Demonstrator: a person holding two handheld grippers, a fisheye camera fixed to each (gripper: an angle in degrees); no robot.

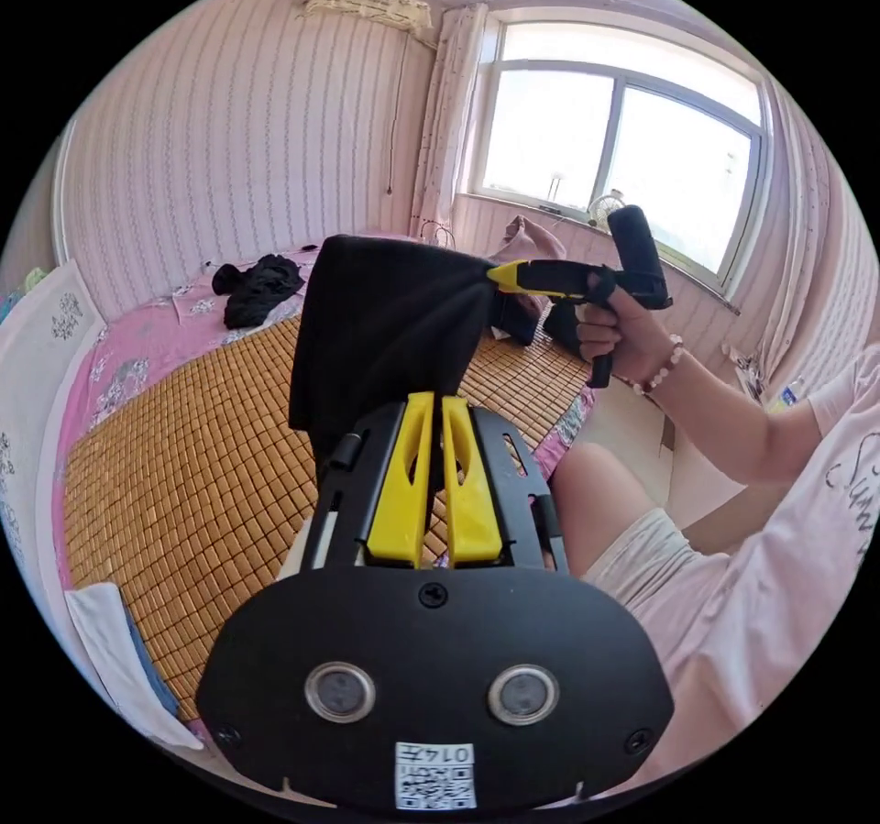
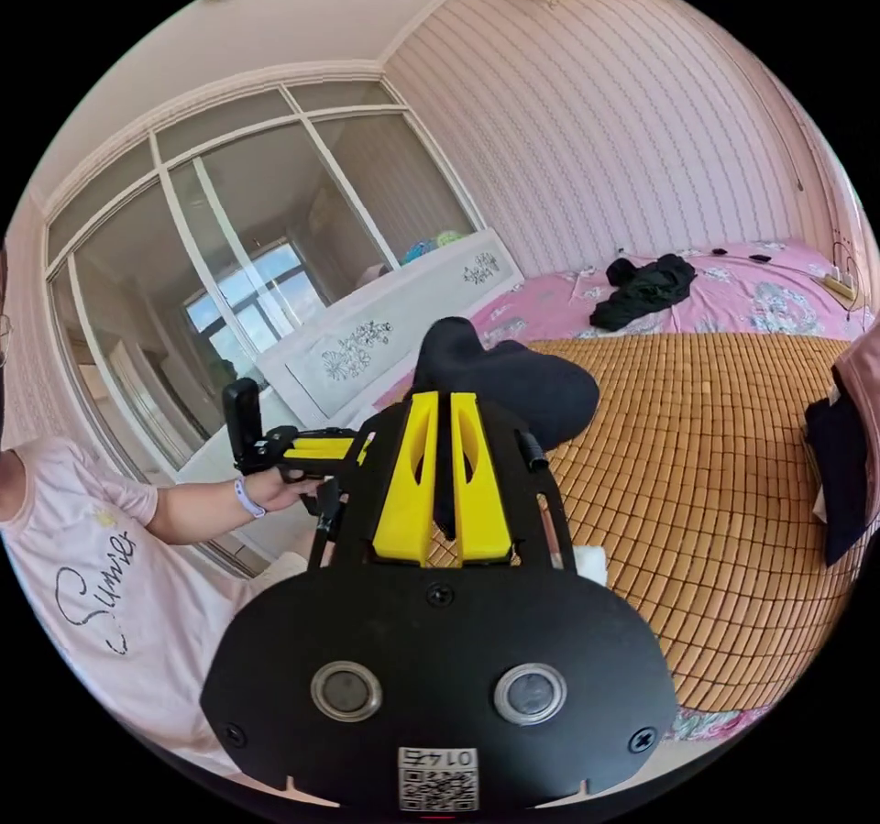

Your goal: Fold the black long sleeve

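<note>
Matt black cloth on the long sleeve (image 1: pixel 385 329), soft and without sheen. Smooth yellow plastic on the left gripper (image 1: pixel 434 402) and the right gripper (image 2: pixel 438 401), set in matt black plastic housings. Woven bamboo mat (image 1: pixel 183 476), small glossy tiles. Pink printed cloth bedsheet (image 2: pixel 733 292).

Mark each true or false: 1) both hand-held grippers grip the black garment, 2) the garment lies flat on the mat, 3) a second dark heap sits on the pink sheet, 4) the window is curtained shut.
1) True: the left hand-held gripper and the right hand-held gripper are each shut on the black garment.
2) False: it hangs in the air above the mat.
3) True: a dark heap lies on the pink sheet.
4) False: the window is uncovered and bright.
</note>
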